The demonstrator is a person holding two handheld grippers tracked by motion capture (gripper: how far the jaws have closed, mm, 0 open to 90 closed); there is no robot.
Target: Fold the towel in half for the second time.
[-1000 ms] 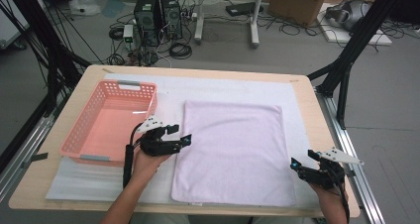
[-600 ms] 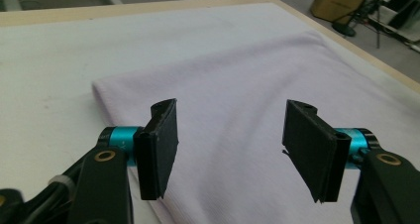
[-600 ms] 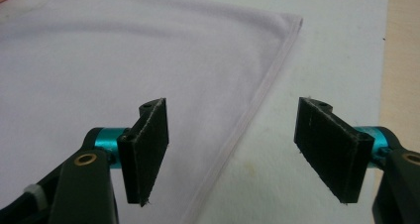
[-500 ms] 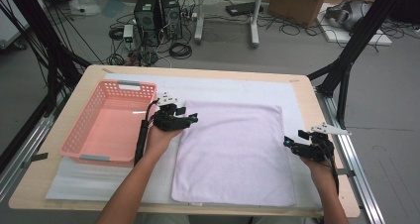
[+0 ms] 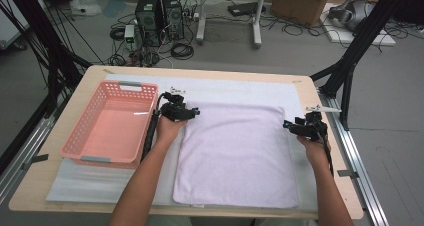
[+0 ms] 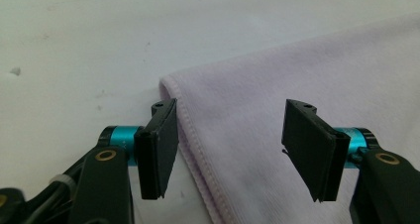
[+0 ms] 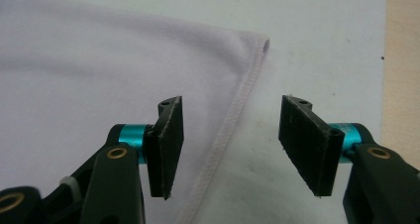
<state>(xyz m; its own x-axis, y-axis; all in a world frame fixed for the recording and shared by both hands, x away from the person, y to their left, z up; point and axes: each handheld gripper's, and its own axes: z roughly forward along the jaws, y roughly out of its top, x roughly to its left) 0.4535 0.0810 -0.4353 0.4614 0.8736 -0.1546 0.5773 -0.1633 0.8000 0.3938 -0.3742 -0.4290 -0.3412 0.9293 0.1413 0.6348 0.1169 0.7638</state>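
A pink slotted basket (image 5: 111, 126) sits at the left of the table (image 5: 55, 186), with nothing in it; no writing can be read on it. Just right of the basket the left gripper (image 5: 186, 112) hovers at the far left corner of the lilac towel (image 5: 235, 156), its jaws spread wide astride the hemmed edge. The towel lies flat on a white mat (image 5: 90, 191) in the middle of the table. At the towel's far right corner the right gripper (image 5: 294, 127) holds its jaws spread too, straddling the hem
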